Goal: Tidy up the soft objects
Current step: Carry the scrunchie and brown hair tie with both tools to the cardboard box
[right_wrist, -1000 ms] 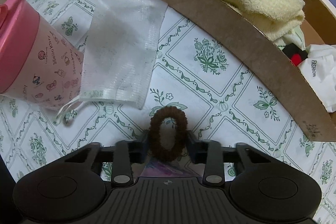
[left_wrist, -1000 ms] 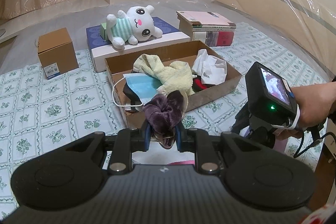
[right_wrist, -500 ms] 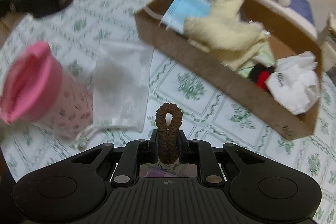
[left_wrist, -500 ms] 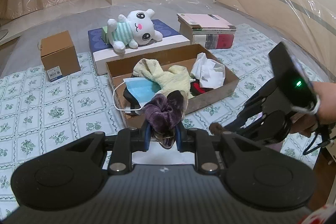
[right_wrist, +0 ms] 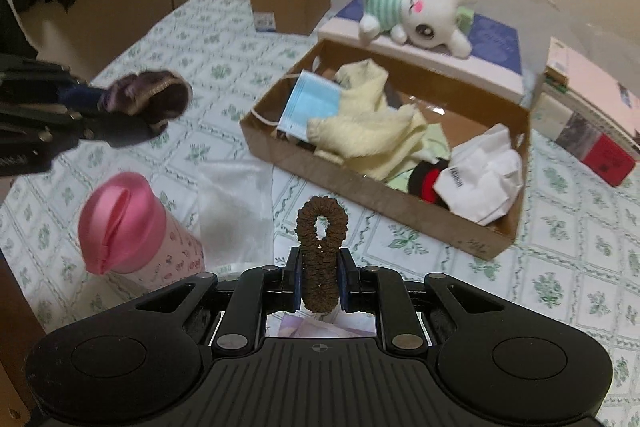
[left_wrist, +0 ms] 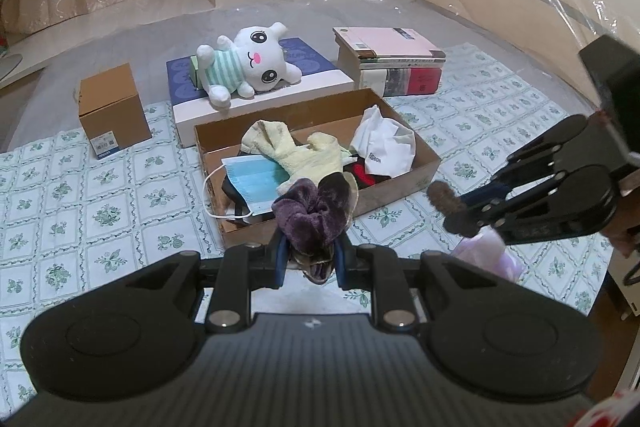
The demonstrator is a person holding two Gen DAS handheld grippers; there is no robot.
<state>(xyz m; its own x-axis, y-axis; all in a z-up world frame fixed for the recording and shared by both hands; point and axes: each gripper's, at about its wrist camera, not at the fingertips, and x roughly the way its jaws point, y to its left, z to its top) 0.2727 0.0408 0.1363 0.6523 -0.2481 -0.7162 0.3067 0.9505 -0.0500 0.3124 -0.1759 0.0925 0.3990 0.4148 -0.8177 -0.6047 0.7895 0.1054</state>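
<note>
Sitting pinched between right claw (right_wrist: 320,287) pads: brown hair tie (right_wrist: 320,247).

A purple velvet scrunchie (left_wrist: 314,213) is bunched and pinched upright. A brown scrunchie (right_wrist: 320,251) is squeezed into a thin upright loop, both above the cloth.

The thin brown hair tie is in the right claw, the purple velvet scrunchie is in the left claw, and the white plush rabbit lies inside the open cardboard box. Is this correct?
One part is wrong. The white plush rabbit is not in the open cardboard box; it lies on the blue-and-white flat box behind it, as the right wrist view shows. The thin brown hair tie is in the right claw, and the purple velvet scrunchie in the left claw.
</note>
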